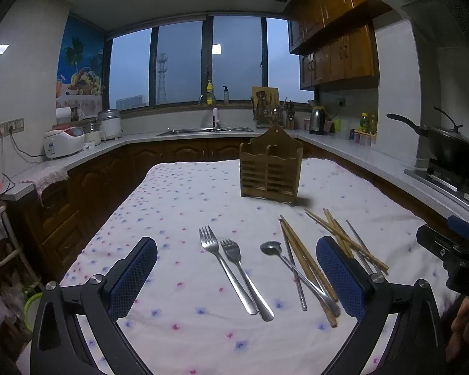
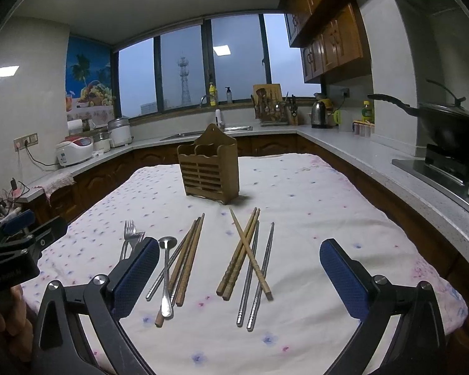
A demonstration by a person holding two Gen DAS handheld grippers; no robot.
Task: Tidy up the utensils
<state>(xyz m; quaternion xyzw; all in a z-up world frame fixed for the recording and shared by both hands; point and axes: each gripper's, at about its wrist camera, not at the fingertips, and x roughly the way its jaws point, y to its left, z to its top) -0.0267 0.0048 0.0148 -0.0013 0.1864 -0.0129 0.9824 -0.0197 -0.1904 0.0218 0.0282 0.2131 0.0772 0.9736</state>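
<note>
A wooden utensil holder [image 1: 270, 167] [image 2: 209, 168] stands upright and empty-looking at the far middle of the floral tablecloth. Two metal forks [image 1: 231, 268] [image 2: 131, 234] lie side by side, with a metal spoon [image 1: 292, 270] [image 2: 166, 276] to their right across wooden and metal chopsticks [image 1: 309, 268] [image 2: 184, 262]. A second crossed pile of wooden and steel chopsticks [image 2: 250, 262] [image 1: 347, 237] lies further right. My left gripper [image 1: 236, 270] hangs open above the forks and spoon. My right gripper [image 2: 239, 273] hangs open above the crossed chopsticks. Neither holds anything.
The table [image 2: 328, 193] is ringed by kitchen counters [image 1: 115, 142]. A black wok [image 2: 447, 131] sits on a stove at the right. A rice cooker [image 1: 64, 140], a sink [image 1: 203, 130] and a kettle [image 1: 317, 120] line the far counters.
</note>
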